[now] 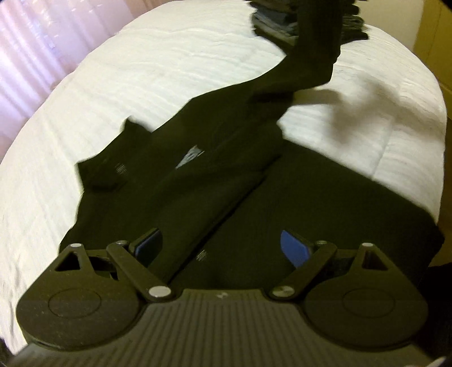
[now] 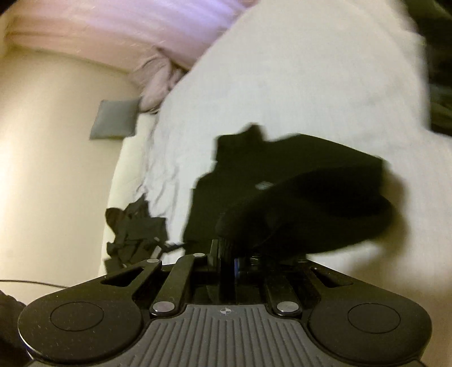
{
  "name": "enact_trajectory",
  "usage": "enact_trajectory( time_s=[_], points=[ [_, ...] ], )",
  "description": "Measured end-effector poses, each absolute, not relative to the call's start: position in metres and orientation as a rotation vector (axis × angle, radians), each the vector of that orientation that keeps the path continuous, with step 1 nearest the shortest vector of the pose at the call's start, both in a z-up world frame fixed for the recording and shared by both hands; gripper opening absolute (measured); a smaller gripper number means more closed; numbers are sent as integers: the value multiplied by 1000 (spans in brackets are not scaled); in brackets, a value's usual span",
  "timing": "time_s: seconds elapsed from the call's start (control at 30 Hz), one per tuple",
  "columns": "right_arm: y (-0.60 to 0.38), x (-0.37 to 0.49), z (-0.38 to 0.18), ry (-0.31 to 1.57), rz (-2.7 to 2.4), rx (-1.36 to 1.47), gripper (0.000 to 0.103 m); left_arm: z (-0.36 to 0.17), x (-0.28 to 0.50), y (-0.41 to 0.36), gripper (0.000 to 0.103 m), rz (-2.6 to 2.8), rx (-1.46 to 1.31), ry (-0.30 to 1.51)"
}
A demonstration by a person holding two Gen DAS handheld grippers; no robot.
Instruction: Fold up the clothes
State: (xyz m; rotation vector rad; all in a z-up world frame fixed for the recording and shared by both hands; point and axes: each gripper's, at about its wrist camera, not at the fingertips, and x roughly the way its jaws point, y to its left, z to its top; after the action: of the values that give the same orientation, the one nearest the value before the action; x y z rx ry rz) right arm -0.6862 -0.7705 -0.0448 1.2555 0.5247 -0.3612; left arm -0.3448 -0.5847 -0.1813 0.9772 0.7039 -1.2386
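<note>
Left wrist view: black soft knit garment (image 1: 214,180) flat on white quilted bed (image 1: 141,84). Left gripper (image 1: 223,248) jaws wide, empty, above it. Right gripper (image 2: 228,264) jaws clamped on lifted sleeve. Fabric limp, light; grip hems.

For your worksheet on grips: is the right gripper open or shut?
Shut. The right gripper has its jaws together, pinching the edge of the black garment, part of which lifts off the white bed.

Motion blur smears the dark stack (image 1: 308,22), cut off at the top edge.
</note>
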Motion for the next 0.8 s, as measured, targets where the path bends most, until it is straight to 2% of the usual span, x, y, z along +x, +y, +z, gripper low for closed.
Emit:
enact_trajectory(
  time_s=[0.17, 0.3, 0.33, 0.37, 0.4, 0.43, 0.57, 0.8],
  points=[
    [-775, -528, -22, 447, -307, 1198, 8, -170, -284, -514, 89, -1152, 908, 719],
    [-760, -392, -61, 499, -321, 1197, 10, -158, -236, -454, 89, -1062, 869, 736],
    [-748, -367, -76, 550, -328, 1184, 25, -156, -224, -439, 89, -1040, 861, 743],
    [-736, -342, -90, 601, -335, 1171, 51, -155, -215, -427, 89, -1024, 855, 752],
    [-724, -317, -105, 652, -342, 1157, 63, -156, -206, -416, 89, -1011, 851, 762],
    [-711, -299, -118, 686, -343, 1150, 71, -157, -198, -406, 89, -1001, 848, 771],
    [-668, -312, -159, 714, -386, 1213, 71, -170, -182, -396, 89, -1027, 873, 787],
    [-640, -427, -195, 680, -736, 1351, 71, -192, -169, -448, 88, -1168, 873, 760]
  ],
)
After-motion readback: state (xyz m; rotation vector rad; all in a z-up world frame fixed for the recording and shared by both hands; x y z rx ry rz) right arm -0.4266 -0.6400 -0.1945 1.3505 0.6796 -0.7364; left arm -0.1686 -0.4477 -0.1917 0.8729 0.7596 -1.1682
